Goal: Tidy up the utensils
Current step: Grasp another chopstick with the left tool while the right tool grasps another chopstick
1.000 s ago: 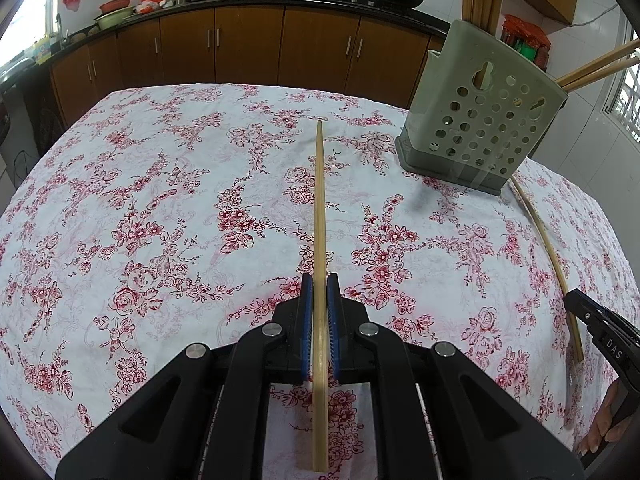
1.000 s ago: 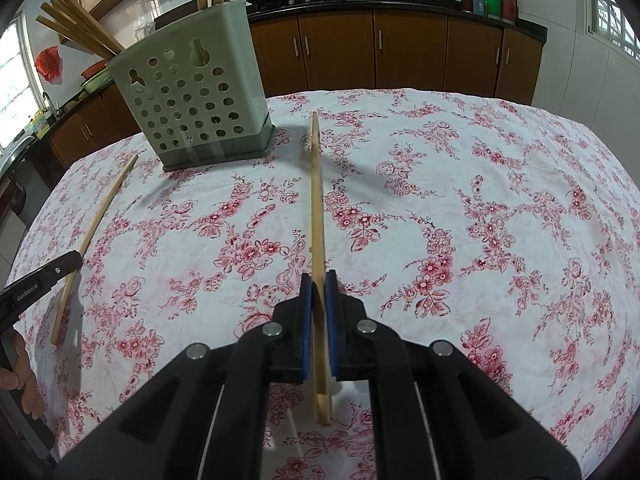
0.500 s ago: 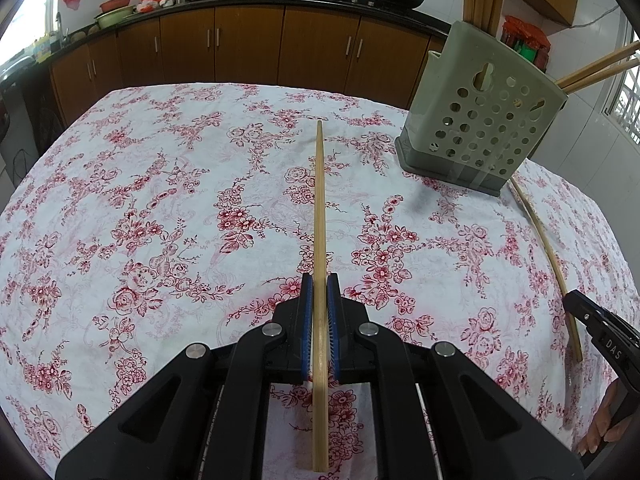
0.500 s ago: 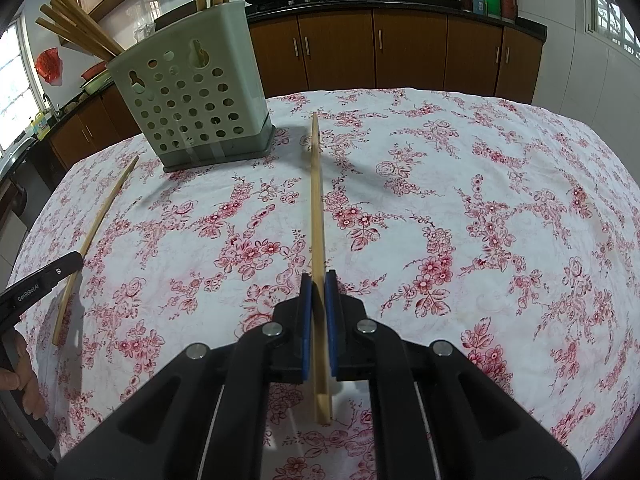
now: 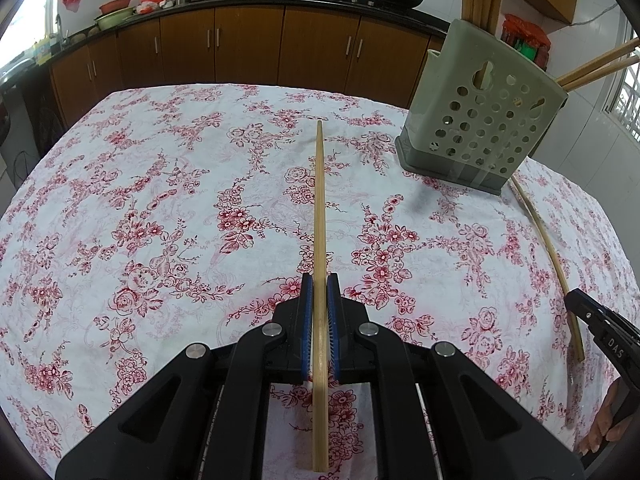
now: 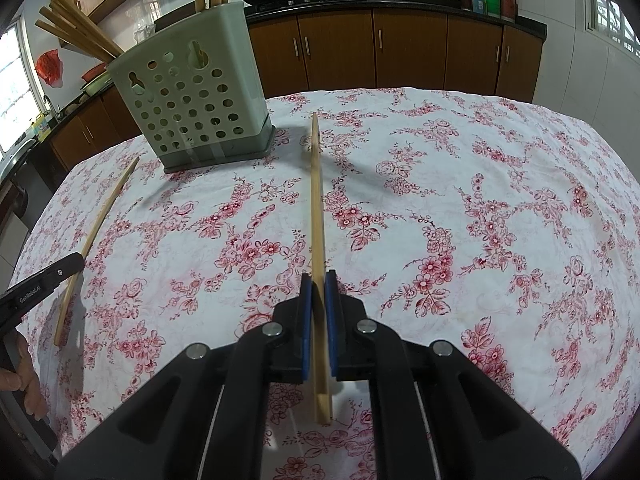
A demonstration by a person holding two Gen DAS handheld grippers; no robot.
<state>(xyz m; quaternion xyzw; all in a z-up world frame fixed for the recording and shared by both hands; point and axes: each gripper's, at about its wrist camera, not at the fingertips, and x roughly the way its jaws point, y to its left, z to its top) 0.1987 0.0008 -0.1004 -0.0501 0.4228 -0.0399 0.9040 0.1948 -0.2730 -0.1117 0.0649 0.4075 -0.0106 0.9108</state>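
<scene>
Here, two grips at once. Left gripper (image 5: pixel 320 280) pinched tight on a wooden chopstick (image 5: pixel 319 208), blue pads pressed to either side of it, tip pointing out over the floral tablecloth (image 5: pixel 140 216), rear end poking back between the black arms. Right gripper (image 6: pixel 319 278) likewise clamped on a second chopstick (image 6: pixel 316 200), held the same way, thin end aimed toward the far side of the table.

Perforated green utensil holder (image 5: pixel 480 128) standing upright on the cloth, ahead and to the right in the left view, ahead and to the left in the right view (image 6: pixel 192 100). Several chopsticks already inside, tops cut off by the upper frame edge, so no exact count possible; contents only glimpsed through the holes.

One loose chopstick (image 5: pixel 548 256) lying flat on the cloth just beside the holder, between the two tools; far end hidden behind the holder's base in the left view, near end partly covered by the neighbouring gripper's black tip. Same stick in the right view (image 6: pixel 96 236), its middle crossed by the other gripper's tip.

Fingers (image 5: pixel 604 428) barely visible at the frame's lower right corner, mostly cut off. Kitchen cabinets (image 5: pixel 248 52) behind, counter clutter too small to make out.
</scene>
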